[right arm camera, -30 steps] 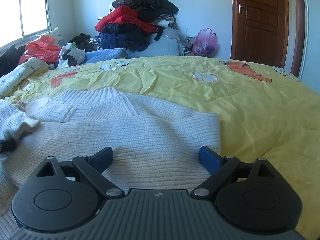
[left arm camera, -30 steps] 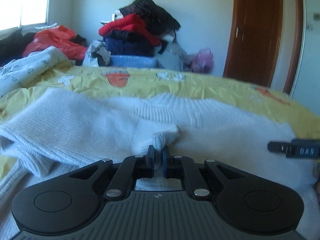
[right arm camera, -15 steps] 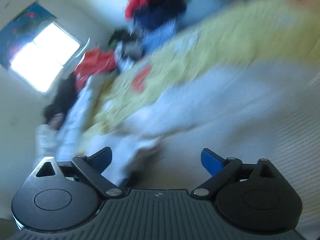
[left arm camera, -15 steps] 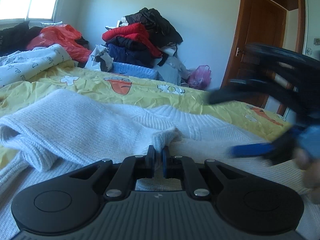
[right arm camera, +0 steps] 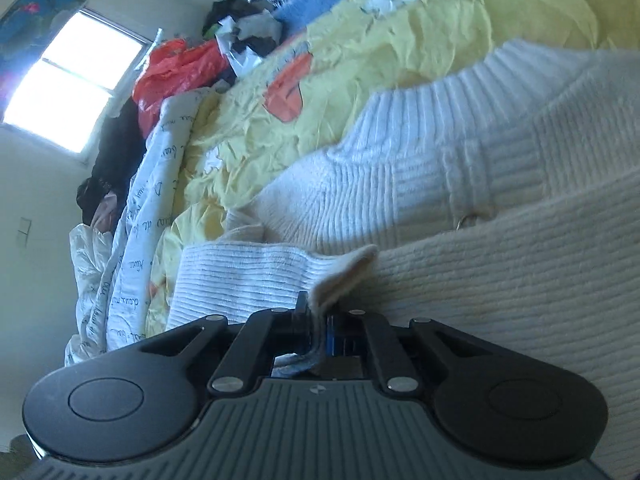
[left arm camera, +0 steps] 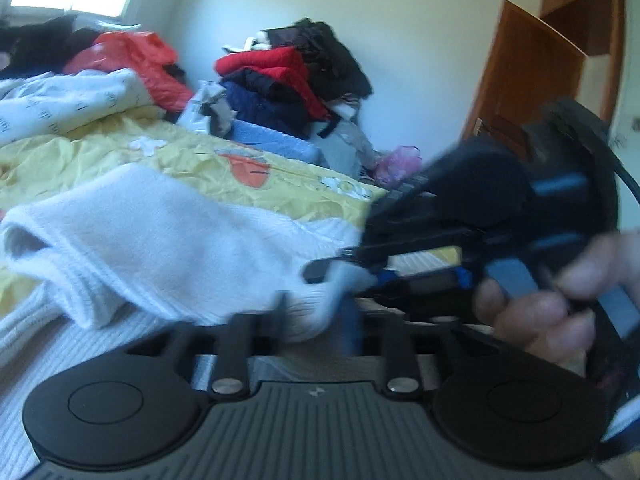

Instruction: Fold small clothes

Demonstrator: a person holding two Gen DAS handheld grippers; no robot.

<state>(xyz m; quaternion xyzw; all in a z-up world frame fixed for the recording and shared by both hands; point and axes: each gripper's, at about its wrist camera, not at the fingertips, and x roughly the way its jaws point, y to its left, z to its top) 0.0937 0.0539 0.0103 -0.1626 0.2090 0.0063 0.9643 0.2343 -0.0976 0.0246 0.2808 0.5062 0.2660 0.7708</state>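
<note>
- Right wrist view: my right gripper (right arm camera: 316, 316) pinches the cuff (right arm camera: 340, 276) of the white knit sweater (right arm camera: 500, 248), which lies spread on the yellow bedspread (right arm camera: 360, 64).
- Left gripper (left arm camera: 316, 312) looks part-spread around that cuff; blur prevents certainty.
- I judge a sleeve handover; next, lay the sleeve across the body.
- No containers visible.

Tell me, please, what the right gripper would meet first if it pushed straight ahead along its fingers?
The right gripper is already closed on the sleeve cuff of the white sweater. Going straight on, it would probably press into more of that sweater, though depth is hard to judge.
</note>
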